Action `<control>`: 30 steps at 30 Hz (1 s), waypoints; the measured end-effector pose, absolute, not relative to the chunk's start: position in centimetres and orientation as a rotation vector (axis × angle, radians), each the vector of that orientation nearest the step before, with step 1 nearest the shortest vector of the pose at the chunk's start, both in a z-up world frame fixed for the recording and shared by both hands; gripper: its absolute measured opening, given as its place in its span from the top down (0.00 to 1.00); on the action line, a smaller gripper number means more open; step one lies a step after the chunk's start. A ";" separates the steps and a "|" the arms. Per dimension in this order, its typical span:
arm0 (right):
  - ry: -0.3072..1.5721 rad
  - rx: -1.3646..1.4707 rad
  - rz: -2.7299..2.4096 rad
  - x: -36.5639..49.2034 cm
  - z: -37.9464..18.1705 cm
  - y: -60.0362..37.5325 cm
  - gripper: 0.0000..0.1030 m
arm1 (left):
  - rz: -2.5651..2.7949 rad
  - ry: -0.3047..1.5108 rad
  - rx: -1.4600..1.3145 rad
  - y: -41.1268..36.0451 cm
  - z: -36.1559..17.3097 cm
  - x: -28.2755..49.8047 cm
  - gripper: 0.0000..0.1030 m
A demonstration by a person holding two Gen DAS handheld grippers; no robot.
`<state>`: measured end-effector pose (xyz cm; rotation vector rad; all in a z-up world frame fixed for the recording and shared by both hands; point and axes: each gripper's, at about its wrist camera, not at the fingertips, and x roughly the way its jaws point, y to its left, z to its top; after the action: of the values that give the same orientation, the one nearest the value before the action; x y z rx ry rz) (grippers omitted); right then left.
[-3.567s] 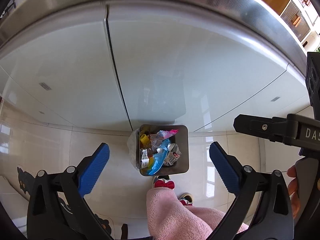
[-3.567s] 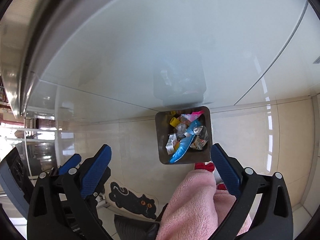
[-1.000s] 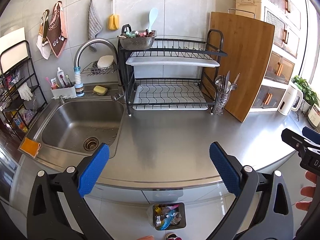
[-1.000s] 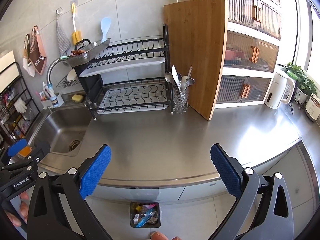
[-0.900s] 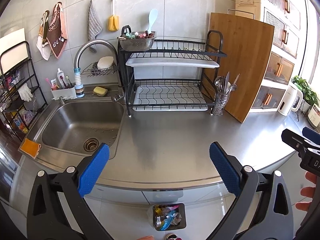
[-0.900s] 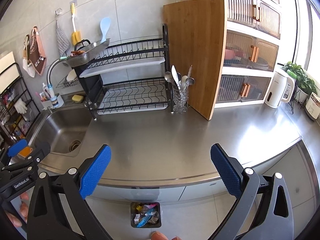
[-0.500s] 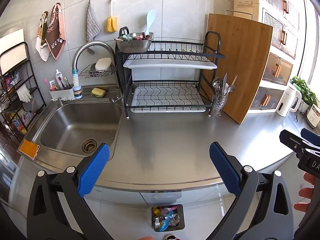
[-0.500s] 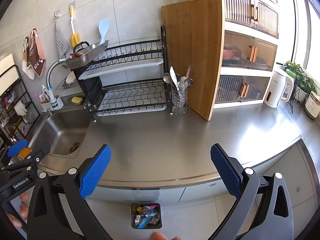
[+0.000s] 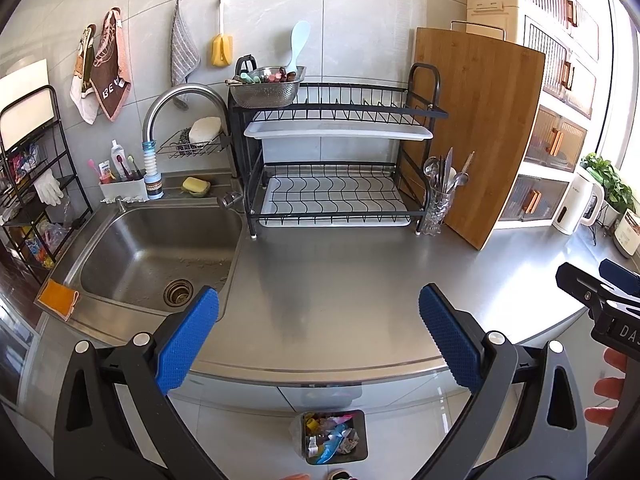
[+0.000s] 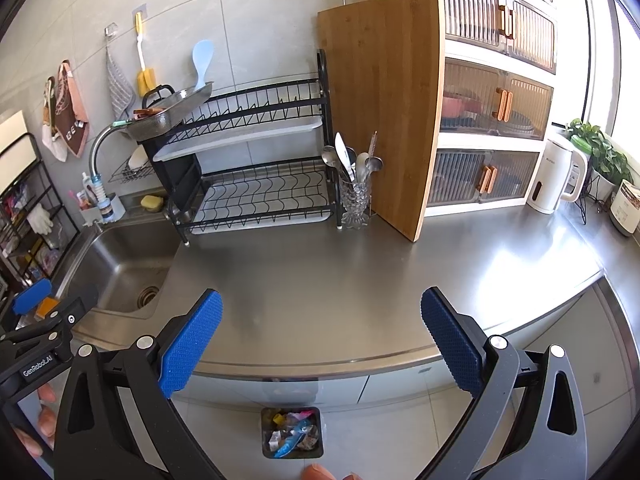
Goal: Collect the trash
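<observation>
**Q:** Left wrist view: what is shown?

**A:** The left tool (image 9: 318, 334) with jaws spread wide, pinching nothing, above the steel tabletop (image 9: 340, 272); the sink (image 9: 156, 252) to the left, the dish rack (image 9: 336, 168) behind; the trash (image 9: 330, 436), crumpled wrappers and a blue scrap, lies in the bin (image 9: 360, 436) on the floor below the tabletop edge; no loose trash can be seen on the tabletop; the right tool (image 9: 600, 292) enters at the right edge.

**Q:** And the right wrist view?

**A:** The right tool (image 10: 322, 338), likewise spread and holding nothing; the same trash (image 10: 292, 436) in the bin (image 10: 266, 434), near the person's foot; the cutting board (image 10: 384, 108) leans upright beside the cutlery glass (image 10: 355, 200).

**Q:** How would such trash handle?

**A:** Judged light, soft and crushable; foil and film probably slippery; a pinch across a crumpled fold, not a flat face, should hold best; fragility is no concern.
</observation>
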<state>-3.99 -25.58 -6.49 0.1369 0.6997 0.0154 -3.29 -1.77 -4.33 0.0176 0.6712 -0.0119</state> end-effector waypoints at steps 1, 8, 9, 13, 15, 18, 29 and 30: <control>0.700 0.137 0.018 -3.9 -6.5 -25.6 0.03 | -0.011 0.671 0.018 -1.8 -4.3 -3.2 0.08; 0.710 0.140 0.035 -3.6 -6.8 -25.7 0.03 | -0.004 0.668 0.020 -2.2 -4.2 -3.2 0.08; 0.710 0.140 0.035 -3.5 -6.8 -25.7 0.03 | -0.005 0.668 0.020 -2.2 -4.1 -3.2 0.08; 0.707 0.142 0.034 -3.4 -6.7 -25.8 0.03 | -0.003 0.670 0.020 -2.5 -4.1 -3.0 0.08; 0.707 0.143 0.035 -3.3 -6.8 -25.8 0.03 | -0.002 0.669 0.020 -2.5 -4.0 -2.9 0.08; 0.708 0.144 0.035 -3.3 -6.8 -25.8 0.03 | -0.003 0.670 0.021 -2.6 -4.1 -2.9 0.08; 0.710 0.145 0.039 -3.1 -6.9 -25.6 0.03 | 0.004 0.674 0.014 -2.2 -4.2 -2.6 0.08; 0.709 0.145 0.039 -3.0 -6.8 -25.6 0.03 | 0.005 0.673 0.013 -2.2 -4.2 -2.6 0.08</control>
<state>-3.04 -25.59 -6.85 0.1453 0.7092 0.0386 -2.62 -2.19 -4.22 0.0134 0.6729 0.0046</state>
